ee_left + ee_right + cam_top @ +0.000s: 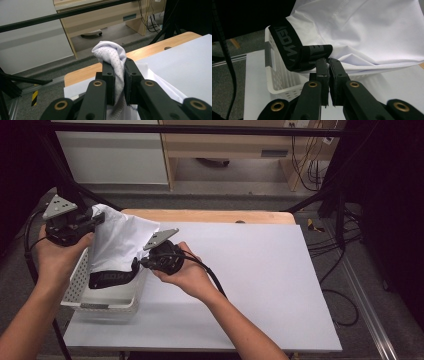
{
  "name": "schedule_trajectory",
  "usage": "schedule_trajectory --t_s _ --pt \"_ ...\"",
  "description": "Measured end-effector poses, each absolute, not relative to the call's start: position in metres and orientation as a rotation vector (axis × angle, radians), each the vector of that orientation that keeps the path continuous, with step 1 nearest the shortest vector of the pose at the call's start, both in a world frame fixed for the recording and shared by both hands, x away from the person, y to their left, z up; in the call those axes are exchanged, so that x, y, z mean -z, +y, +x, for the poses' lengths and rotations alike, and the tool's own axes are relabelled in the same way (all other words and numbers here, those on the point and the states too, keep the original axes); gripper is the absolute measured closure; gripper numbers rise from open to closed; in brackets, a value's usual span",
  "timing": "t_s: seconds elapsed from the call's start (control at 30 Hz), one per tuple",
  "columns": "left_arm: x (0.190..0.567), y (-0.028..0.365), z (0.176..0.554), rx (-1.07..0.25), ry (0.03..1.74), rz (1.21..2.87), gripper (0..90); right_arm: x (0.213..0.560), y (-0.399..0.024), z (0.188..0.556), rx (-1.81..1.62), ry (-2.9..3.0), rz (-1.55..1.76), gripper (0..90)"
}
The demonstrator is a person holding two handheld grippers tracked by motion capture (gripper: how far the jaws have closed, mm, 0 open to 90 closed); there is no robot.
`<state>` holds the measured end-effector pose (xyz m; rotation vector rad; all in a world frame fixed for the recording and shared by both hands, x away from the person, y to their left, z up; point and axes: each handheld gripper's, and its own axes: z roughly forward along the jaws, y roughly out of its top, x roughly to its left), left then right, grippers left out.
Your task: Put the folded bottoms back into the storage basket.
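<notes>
A white garment [120, 240] with a black lettered waistband [112, 278] hangs stretched between both grippers above a white perforated basket [80, 280] at the table's left. My left gripper [97, 217] is shut on a bunched white corner of the garment [112, 55], held up at the far left. My right gripper [137, 264] pinches the garment at the waistband [294, 53], just right of the basket [279, 82]. The cloth drapes down into the basket.
A white sheet [240, 280] covers the wooden table [210, 216], and the basket stands at its left front edge. Black frame bars [75, 190] rise behind the left hand. Cables [340, 245] lie on the floor at the right.
</notes>
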<state>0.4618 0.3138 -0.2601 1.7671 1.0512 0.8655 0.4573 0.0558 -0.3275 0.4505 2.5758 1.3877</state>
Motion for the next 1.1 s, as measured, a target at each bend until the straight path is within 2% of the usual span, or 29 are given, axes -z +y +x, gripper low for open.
schedule_trajectory --t_s 1.1 --pt "0.278 0.352 0.468 -0.895 1.152 1.748 81.6 0.343 0.09 0.47 -1.377 2.61 0.439 87.2"
